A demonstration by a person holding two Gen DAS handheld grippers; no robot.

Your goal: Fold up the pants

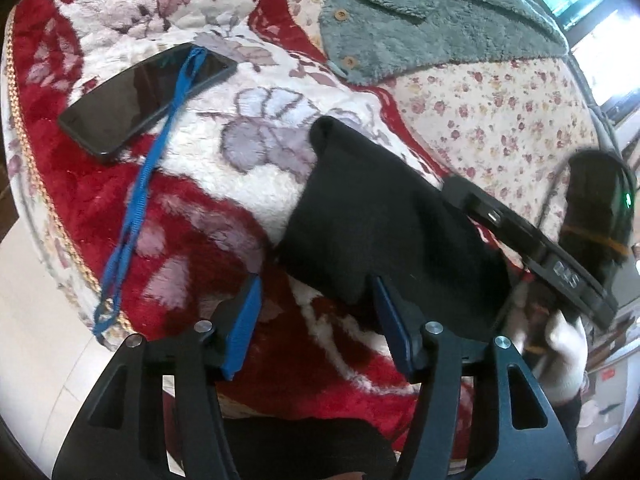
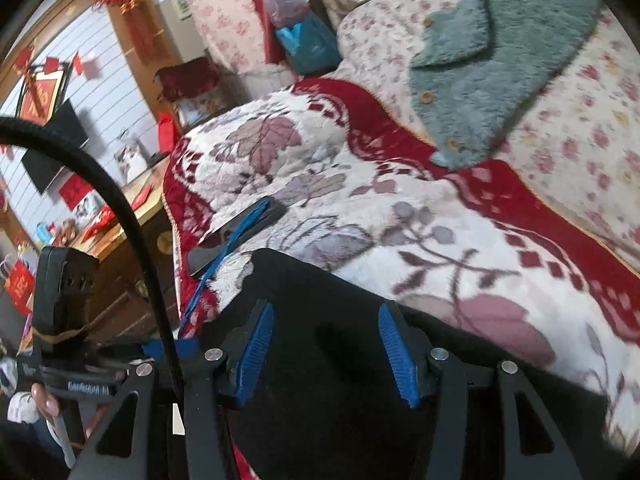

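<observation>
Pants [image 1: 384,216] soft, limp, light; lie just ahead of left gripper [image 1: 316,320], under right gripper [image 2: 326,352]; both jaws open, empty; we'd pinch an edge.

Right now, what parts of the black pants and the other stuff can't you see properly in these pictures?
- Black pants: left wrist view, near end hidden behind the left gripper; fold count unclear.
- Black pants, right wrist view: lower part cut off by the frame edge and the right gripper.
- Phone: right wrist view, blurred, partly behind the pants.
- Green fuzzy garment: top cut off by the picture edge.
</observation>
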